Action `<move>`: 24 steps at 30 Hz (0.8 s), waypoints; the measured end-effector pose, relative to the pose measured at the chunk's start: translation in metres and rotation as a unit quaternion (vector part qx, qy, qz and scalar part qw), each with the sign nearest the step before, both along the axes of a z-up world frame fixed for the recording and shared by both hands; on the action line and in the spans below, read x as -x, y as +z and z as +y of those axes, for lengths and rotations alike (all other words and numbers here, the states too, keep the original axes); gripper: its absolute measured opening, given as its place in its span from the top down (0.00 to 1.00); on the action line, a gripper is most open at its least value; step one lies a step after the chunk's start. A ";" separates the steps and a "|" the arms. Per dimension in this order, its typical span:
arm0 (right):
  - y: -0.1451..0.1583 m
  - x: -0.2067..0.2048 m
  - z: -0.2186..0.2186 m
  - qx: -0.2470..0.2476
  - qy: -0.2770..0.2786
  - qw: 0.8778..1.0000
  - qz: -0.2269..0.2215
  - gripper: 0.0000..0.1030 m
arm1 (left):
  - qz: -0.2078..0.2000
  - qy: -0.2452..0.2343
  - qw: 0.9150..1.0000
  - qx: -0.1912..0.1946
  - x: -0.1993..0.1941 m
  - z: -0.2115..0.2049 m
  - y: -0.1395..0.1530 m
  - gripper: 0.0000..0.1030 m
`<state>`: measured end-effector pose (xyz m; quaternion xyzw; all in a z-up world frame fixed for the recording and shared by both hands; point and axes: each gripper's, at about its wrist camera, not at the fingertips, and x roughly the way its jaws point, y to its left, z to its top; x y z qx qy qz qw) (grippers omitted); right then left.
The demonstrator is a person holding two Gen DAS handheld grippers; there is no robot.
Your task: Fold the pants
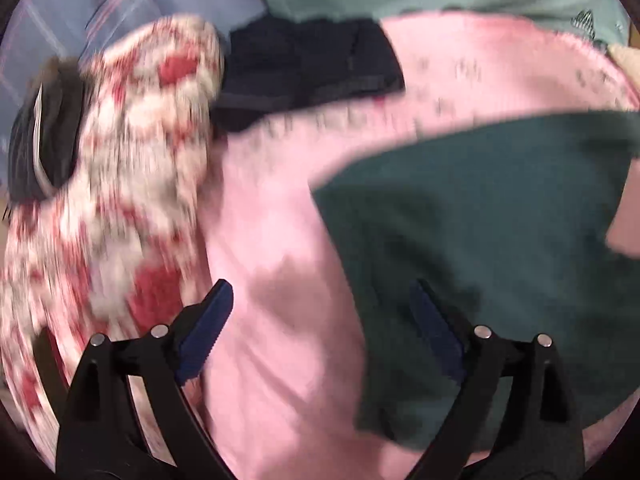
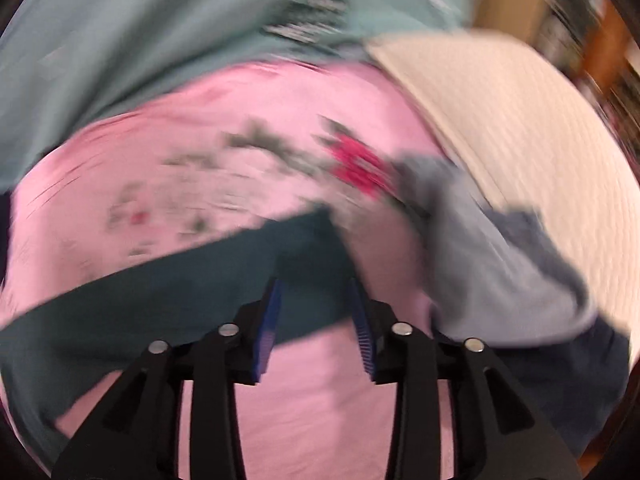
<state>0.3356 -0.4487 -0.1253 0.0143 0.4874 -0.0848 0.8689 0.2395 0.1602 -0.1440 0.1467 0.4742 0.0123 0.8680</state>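
- The dark green pants (image 1: 480, 240) lie flat on a pink sheet (image 1: 272, 320), spread across the right half of the left wrist view. Their left edge runs down just inside the right finger of the left hand-held gripper (image 1: 322, 296).
- Left hand-held gripper is wide open with nothing in it, hovering over bare pink sheet with room between the fingers.
- Right hand-held gripper (image 2: 314, 284) is also released, jaws parted narrower. It sits right at the pants' (image 2: 180, 280) lower edge, near the corner; can't tell if it touches.
- Left view only: a red-and-white patterned garment (image 1: 120, 184) bunched along the left side, and a dark navy piece (image 1: 308, 68) behind it at the far edge of the sheet.
- Right view only: a blue-grey garment (image 2: 492, 256) crumpled just right of the gripper, and a cream textured cover (image 2: 520, 128) beyond it.
- A teal printed cloth (image 2: 140, 48) borders the sheet's far side. Its print is too blurred to read.
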 end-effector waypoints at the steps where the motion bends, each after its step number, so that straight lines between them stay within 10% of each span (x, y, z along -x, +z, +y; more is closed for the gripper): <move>1: 0.005 -0.009 0.026 0.009 0.056 0.998 -0.002 0.54 | -0.001 -0.010 1.000 0.009 -0.012 0.003 0.004 0.10; 9: -0.028 -0.066 0.220 0.010 0.386 0.921 0.050 0.54 | 0.040 -0.067 0.997 0.008 -0.098 0.007 -0.026 0.11; 20: -0.084 -0.109 0.280 0.047 0.457 0.873 0.165 0.54 | 0.114 -0.148 0.981 0.049 -0.137 0.005 -0.057 0.13; 24: -0.091 -0.110 0.282 0.054 0.474 0.860 0.180 0.55 | 0.139 -0.180 0.971 0.076 -0.142 0.006 -0.061 0.33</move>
